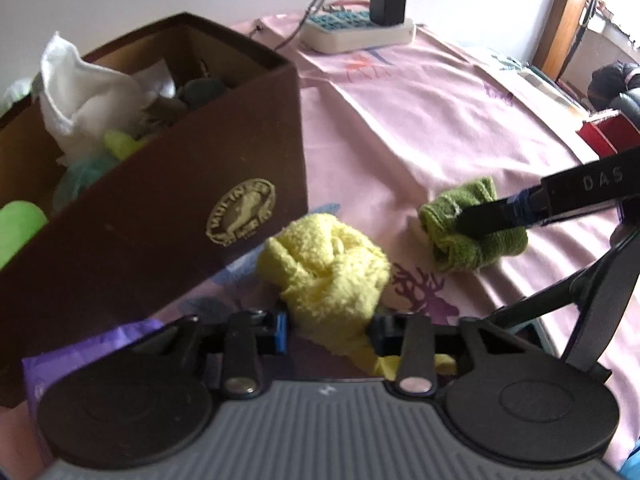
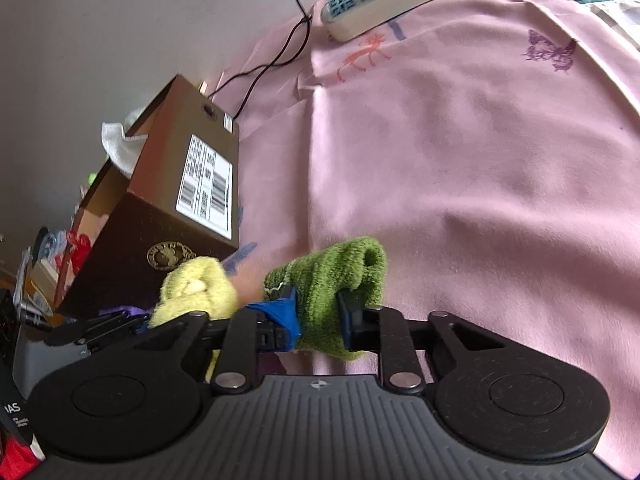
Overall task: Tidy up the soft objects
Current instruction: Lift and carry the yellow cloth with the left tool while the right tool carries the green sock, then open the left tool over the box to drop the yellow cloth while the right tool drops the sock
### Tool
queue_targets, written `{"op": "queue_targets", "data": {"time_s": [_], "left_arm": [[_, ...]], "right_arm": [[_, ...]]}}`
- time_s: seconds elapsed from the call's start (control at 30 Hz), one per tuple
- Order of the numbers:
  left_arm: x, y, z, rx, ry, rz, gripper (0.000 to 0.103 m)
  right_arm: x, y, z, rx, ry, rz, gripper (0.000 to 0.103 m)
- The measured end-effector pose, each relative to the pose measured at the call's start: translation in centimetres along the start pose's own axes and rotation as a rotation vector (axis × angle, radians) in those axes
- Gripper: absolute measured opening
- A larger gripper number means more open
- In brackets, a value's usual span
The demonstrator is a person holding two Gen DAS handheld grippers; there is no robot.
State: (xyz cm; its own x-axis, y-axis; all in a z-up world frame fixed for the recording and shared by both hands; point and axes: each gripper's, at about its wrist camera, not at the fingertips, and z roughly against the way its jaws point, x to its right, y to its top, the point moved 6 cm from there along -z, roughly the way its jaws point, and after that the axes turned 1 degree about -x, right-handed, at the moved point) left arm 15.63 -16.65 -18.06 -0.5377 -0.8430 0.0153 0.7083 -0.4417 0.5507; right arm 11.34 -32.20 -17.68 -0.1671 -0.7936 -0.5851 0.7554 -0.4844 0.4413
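Beside brown cardboard box (image 1: 160, 208), fuzzy bunched yellow cloth (image 1: 332, 276).

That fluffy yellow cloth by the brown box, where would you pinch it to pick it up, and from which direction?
Pinch the narrow lower part of the yellow cloth, below its bunched knot, coming in low from the near side, opposite the brown box. The box blocks the far left side, and the bulge above should stop it slipping out. The left gripper already straddles that part; the right gripper is clamped on the green cloth.
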Motion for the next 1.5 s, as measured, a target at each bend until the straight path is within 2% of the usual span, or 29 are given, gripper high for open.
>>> {"op": "queue_targets", "data": {"time_s": [0.17, 0.3, 0.5, 0.63, 0.8, 1.03, 1.2, 1.3, 1.5], "left_arm": [[-1.0, 0.0, 2.1, 0.051, -0.008, 0.022, 0.033], [-1.1, -0.1, 4.2, 0.099, -0.036, 0.026, 0.032], [-1.8, -0.4, 7.2, 0.171, -0.065, 0.04, 0.033], [-2.9, -0.3, 9.6, 0.225, -0.086, 0.067, 0.032], [-4.8, 0.4, 12.6, 0.296, -0.086, 0.089, 0.033], [-10.4, 2.0, 14.6, 0.356, -0.007, 0.171, 0.033], [-14.6, 4.0, 14.2, 0.37, 0.051, 0.243, 0.033], [-16.6, 5.2, 13.0, 0.358, 0.097, 0.276, 0.033], [-20.0, 6.5, 9.8, 0.309, 0.162, 0.355, 0.033]], "right_arm": [[-0.2, 0.4, 1.1, 0.05, -0.003, -0.029, 0.0], [-0.8, 1.0, 2.4, 0.098, 0.043, -0.084, 0.0], [-3.0, 2.3, 4.7, 0.168, 0.108, -0.103, 0.0], [-5.6, 3.3, 5.8, 0.199, 0.159, -0.071, 0.0], [-10.1, 4.1, 5.2, 0.192, 0.207, 0.005, 0.0], [-16.1, 5.7, 3.1, 0.194, 0.211, 0.148, 0.0], [-19.2, 6.7, 0.4, 0.221, 0.12, 0.263, 0.0], [-19.9, 6.6, -1.5, 0.21, 0.081, 0.296, 0.0], [-20.5, 5.9, -4.4, 0.21, -0.05, 0.404, 0.0]]}}
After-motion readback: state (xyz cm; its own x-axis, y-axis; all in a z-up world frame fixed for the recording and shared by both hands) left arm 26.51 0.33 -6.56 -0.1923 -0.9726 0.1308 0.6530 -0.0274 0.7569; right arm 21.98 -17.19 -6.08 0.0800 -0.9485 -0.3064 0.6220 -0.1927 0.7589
